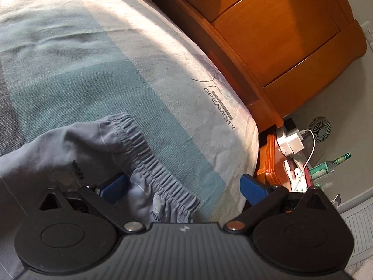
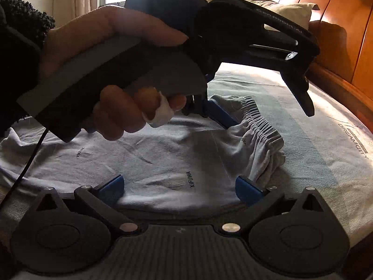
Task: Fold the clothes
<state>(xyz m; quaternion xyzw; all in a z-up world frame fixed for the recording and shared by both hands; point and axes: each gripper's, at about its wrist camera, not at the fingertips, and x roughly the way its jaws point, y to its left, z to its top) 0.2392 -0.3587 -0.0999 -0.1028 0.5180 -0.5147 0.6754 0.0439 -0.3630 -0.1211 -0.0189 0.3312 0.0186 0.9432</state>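
A pale grey garment [image 2: 163, 158] with small printed lettering lies spread on the bed. Its gathered elastic waistband [image 1: 144, 149] is bunched up at the right end. My left gripper [image 1: 184, 186] is open, with the waistband lying between its blue fingers [image 1: 253, 187]; one finger rests against the cloth. In the right wrist view a hand [image 2: 98, 46] holds this left gripper [image 2: 270, 119] over the waistband [image 2: 258, 126]. My right gripper [image 2: 179, 187] is open just above the garment's near edge, with nothing clamped between its fingers.
The bed sheet [image 1: 105, 70] has teal and pale stripes and printed lettering near its edge. A wooden headboard [image 2: 345, 35] and a pillow [image 2: 284, 11] are at the far end. Beside the bed stand a wooden nightstand [image 1: 291, 35], chargers [image 1: 291, 143], a bottle [image 1: 331, 165] and a small fan [image 1: 320, 128].
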